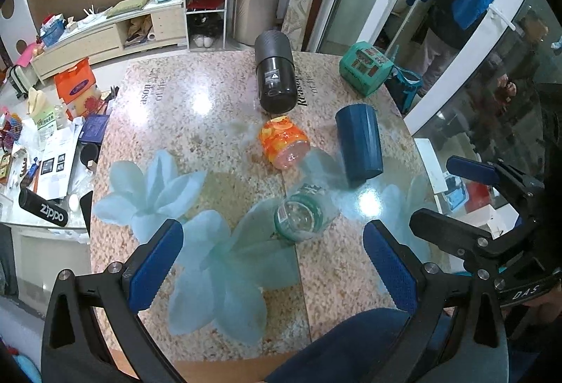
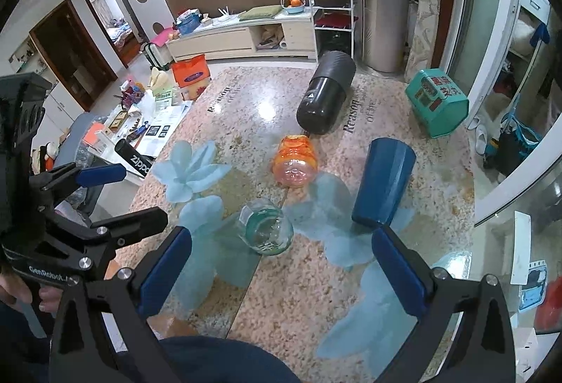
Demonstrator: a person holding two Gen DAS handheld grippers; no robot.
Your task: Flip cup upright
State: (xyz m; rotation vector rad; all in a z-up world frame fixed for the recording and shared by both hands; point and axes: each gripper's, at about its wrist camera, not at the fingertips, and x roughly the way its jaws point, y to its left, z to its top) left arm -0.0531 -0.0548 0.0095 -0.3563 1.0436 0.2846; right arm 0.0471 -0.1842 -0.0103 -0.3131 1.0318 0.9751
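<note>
Several cups lie on their sides on the speckled table [image 1: 196, 123]: a clear glass with a teal band [image 1: 305, 216] [image 2: 265, 229], an orange patterned cup [image 1: 285, 141] [image 2: 295, 161], a dark blue cup [image 1: 359, 144] [image 2: 384, 187] and a large black tumbler [image 1: 274, 73] [image 2: 325, 93]. My left gripper [image 1: 274, 263] is open and empty, hovering just short of the clear glass. My right gripper [image 2: 291, 274] is open and empty, near the clear glass and the blue cup. Each gripper shows at the edge of the other's view [image 1: 456, 193] [image 2: 116, 193].
A teal tin box [image 1: 365, 67] [image 2: 437, 102] sits at the table's far right. A side table on the left holds papers and a black Zippo case [image 1: 44, 207] [image 2: 135, 162]. Glass doors [image 1: 498, 73] run along the right.
</note>
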